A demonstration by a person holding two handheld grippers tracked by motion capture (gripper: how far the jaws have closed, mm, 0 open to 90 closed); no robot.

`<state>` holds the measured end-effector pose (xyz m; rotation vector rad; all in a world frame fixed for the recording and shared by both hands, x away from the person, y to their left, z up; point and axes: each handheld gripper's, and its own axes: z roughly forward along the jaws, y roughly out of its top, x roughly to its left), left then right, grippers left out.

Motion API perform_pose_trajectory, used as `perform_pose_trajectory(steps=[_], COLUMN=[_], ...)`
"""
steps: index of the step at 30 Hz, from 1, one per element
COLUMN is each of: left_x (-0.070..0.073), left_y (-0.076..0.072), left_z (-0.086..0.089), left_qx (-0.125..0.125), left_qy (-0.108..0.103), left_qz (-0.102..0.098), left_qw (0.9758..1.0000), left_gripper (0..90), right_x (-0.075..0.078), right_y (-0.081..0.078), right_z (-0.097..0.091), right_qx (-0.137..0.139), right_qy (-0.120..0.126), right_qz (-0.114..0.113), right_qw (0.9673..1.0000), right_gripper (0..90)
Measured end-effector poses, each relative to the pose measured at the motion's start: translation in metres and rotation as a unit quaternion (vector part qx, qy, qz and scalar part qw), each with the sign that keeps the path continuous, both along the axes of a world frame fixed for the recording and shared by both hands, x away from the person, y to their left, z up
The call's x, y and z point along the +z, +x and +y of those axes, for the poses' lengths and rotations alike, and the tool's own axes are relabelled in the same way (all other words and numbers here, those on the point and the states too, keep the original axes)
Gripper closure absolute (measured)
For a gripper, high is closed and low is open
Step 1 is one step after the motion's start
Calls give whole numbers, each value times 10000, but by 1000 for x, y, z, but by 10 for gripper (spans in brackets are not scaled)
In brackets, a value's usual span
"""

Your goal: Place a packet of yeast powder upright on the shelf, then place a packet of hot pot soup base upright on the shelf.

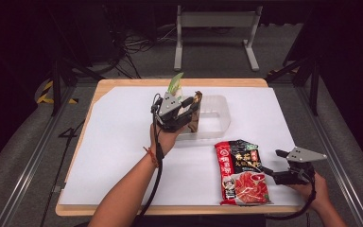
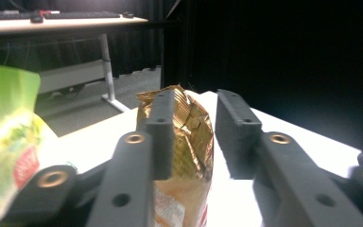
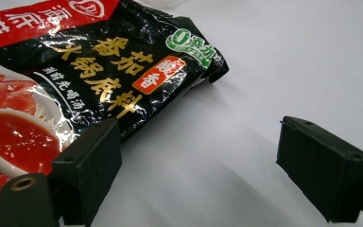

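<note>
While your left gripper (image 1: 189,109) stands at the near left corner of the clear plastic bin (image 1: 217,124), its jaws are spread a little apart around the top of the golden snack bag (image 2: 185,137). In the left gripper view one jaw lies against the crinkled foil and the other stands clear of it with a bright gap between, so I judge that the bag is let go and not gripped. This bag stands upright at the bin, with a green packet (image 1: 175,84) just beside it; I cannot tell if its bottom rests fully inside the bin. The step in hand looks like the release of the golden bag at the bin. For the next move you should draw the left gripper straight back and up, so the jaw that touches the foil does not pull the bag over. Your right gripper (image 1: 273,165) waits with jaws wide open and nothing between them, just beside the right edge of the red and black soup-base pouch (image 1: 241,171), which lies flat on the white table cover (image 1: 123,156). To take that pouch you need to slide one jaw under its thin edge.
</note>
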<state>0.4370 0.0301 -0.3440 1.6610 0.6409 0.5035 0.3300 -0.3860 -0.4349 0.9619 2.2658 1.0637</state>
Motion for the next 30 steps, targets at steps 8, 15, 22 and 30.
perform_pose_trajectory(steps=[8, 15, 22, 30], left_x=[7, -1, -18, -39], left_y=[-15, -27, -44, -51], left_z=[20, 48, 82, 114], left_qx=[-226, -363, -455, -299], left_qy=[716, 1001, 1450, 1602], left_qz=[-249, -41, -166, -24], left_qw=[9969, 9943, 9883, 9866], left_gripper=[434, 324, 284, 310], right_x=[1, 2, 3, 3], right_y=[0, -2, -1, 0], right_z=[0, -2, -4, -4], right_qx=[10, 100, 107, 70], right_qy=[50, 149, 359, 369], right_qz=[9, 16, 118, 153], right_qw=[10000, 9998, 9992, 9992], right_gripper=[139, 140, 117, 103])
